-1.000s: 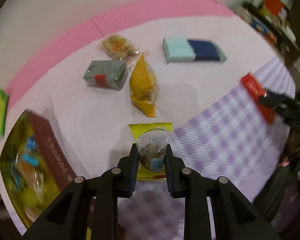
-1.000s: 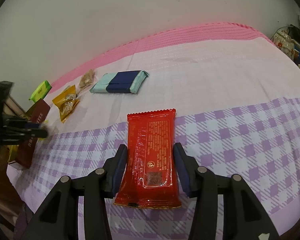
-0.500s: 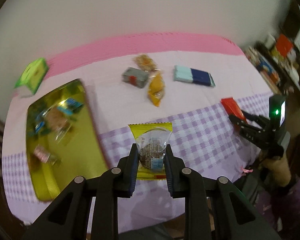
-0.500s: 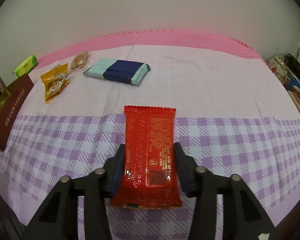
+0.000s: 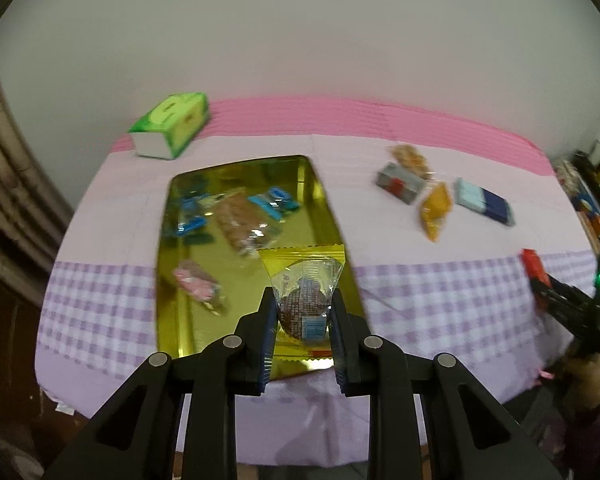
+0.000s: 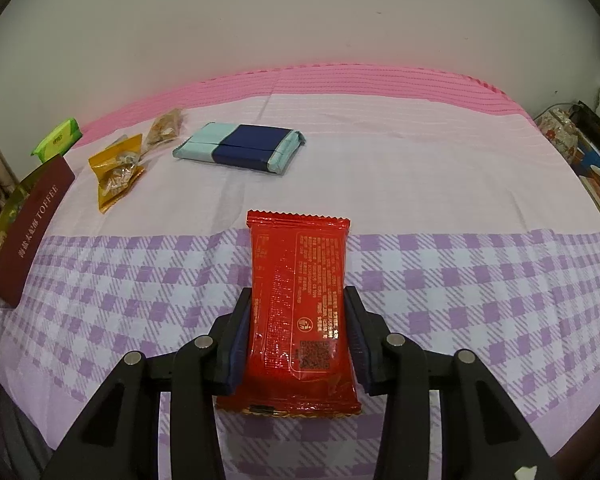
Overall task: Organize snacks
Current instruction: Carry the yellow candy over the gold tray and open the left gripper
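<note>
Tilting downward, left gripper [image 5: 302, 312] clamping yellow snack [image 5: 303, 280]

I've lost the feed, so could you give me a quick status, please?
Left gripper shut on yellow snack above gold tin. Right gripper clamps red packet. Nothing obstructing.

table [image 6: 420, 184] – cloth-covered | on it – gold tin [image 5: 180, 320], loose snacks [image 5: 436, 210]

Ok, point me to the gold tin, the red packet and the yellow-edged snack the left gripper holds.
gold tin [image 5: 188, 320], left wrist view, bare floor of the tin.
red packet [image 6: 298, 304], right wrist view, middle of the wrapper.
yellow-edged snack [image 5: 302, 300], left wrist view, clear window over the round treat.
</note>
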Motion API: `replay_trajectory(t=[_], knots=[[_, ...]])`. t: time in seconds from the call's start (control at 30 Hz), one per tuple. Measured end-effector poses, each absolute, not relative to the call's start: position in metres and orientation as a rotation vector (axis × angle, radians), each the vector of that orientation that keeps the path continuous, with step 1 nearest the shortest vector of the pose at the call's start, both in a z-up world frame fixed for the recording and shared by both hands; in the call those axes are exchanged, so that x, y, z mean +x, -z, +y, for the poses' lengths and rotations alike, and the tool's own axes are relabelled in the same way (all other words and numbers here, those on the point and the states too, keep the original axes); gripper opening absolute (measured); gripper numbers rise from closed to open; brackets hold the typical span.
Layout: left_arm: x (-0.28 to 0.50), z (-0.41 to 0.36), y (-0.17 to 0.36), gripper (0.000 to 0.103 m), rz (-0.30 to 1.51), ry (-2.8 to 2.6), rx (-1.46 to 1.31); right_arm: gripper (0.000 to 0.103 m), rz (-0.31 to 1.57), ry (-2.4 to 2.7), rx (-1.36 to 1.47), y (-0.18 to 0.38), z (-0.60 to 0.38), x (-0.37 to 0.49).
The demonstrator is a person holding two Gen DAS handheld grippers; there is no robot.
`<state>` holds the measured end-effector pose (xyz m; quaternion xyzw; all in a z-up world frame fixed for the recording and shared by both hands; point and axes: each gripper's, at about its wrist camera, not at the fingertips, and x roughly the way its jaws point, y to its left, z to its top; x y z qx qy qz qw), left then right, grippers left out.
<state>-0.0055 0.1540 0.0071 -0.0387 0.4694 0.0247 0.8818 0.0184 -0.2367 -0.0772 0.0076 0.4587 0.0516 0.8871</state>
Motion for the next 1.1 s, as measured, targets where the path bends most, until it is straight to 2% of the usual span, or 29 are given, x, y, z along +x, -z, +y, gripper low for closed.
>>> replay_trajectory(t=[0.53,1.1], knots=[[0.01,0.189,0.04,0.025,1.037,-0.192,-0.043,0.041,0.952,-0.111,0.022,0.077,-0.237,0.018],[0.016,0.196,0.053,0.025,1.066,-0.248,-0.015,0.041,0.953,-0.114,0.023,0.077,-0.238,0.018]])
